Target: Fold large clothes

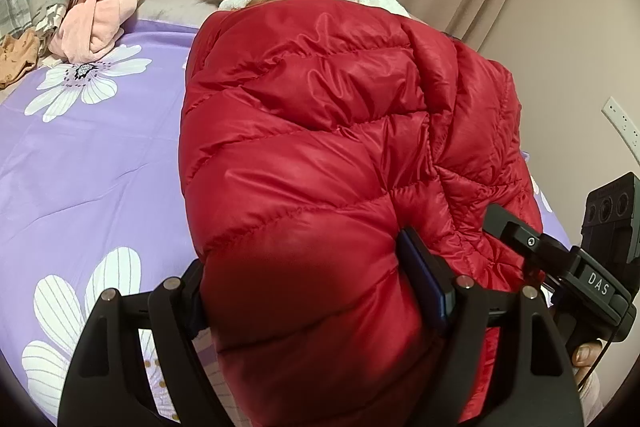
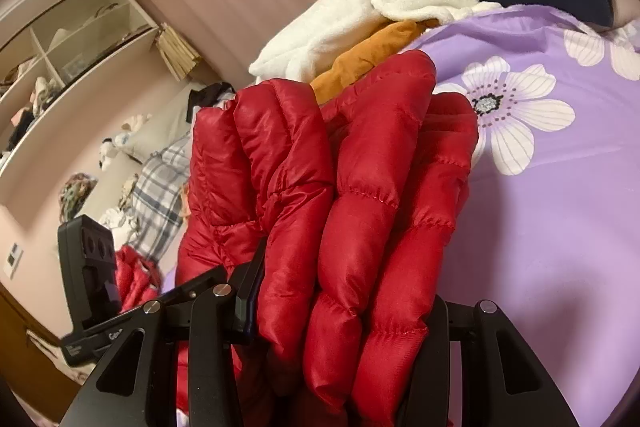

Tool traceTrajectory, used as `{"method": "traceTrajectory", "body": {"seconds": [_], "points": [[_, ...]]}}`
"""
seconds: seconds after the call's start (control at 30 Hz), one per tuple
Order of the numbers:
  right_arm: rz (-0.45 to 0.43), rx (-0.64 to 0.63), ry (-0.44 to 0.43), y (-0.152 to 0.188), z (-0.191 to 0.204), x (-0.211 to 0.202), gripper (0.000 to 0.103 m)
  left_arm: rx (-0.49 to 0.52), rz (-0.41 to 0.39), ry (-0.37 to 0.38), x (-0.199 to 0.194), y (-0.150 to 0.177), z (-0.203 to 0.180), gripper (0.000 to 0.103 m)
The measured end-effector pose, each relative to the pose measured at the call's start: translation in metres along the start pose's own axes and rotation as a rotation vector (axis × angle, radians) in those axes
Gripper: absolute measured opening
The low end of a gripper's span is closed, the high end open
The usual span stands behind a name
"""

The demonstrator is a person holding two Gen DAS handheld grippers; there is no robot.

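On the bed [image 1: 80,155], the red puffer jacket [image 1: 320,147] lies bundled, each hand-held gripper, left [image 1: 320,291] and right [image 2: 340,311], pinching a thick quilted fold. It looks light, puffy and slippery; deep bites near seams should hold best.

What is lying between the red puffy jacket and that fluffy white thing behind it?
In the right wrist view, an orange garment is wedged between the red jacket and the white fleece. The left wrist view hides it.
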State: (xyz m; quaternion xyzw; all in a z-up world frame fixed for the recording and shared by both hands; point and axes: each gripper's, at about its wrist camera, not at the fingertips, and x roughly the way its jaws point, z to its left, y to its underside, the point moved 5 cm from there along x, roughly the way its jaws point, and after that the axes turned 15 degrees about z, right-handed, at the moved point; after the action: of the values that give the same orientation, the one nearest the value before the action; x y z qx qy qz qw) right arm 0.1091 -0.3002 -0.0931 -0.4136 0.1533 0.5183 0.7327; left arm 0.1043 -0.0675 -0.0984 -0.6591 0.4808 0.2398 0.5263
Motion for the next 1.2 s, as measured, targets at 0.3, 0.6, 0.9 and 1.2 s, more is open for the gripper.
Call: {"method": "traceTrajectory", "body": {"seconds": [0.3, 0.6, 0.9, 1.2], "points": [[0.01, 0.017, 0.0, -0.002, 0.003, 0.009, 0.046, -0.006, 0.013, -0.003, 0.006, -0.001, 0.002, 0.08], [0.021, 0.033, 0.002, -0.003, 0.006, 0.017, 0.046, -0.007, 0.019, -0.013, 0.01, -0.001, 0.003, 0.081], [0.044, 0.064, 0.022, -0.001, 0.005, 0.027, 0.046, 0.007, 0.04, -0.035, 0.016, -0.003, 0.006, 0.082], [0.069, 0.12, 0.039, 0.002, -0.009, 0.036, 0.05, 0.033, 0.05, -0.066, 0.02, -0.003, 0.006, 0.084]]}}
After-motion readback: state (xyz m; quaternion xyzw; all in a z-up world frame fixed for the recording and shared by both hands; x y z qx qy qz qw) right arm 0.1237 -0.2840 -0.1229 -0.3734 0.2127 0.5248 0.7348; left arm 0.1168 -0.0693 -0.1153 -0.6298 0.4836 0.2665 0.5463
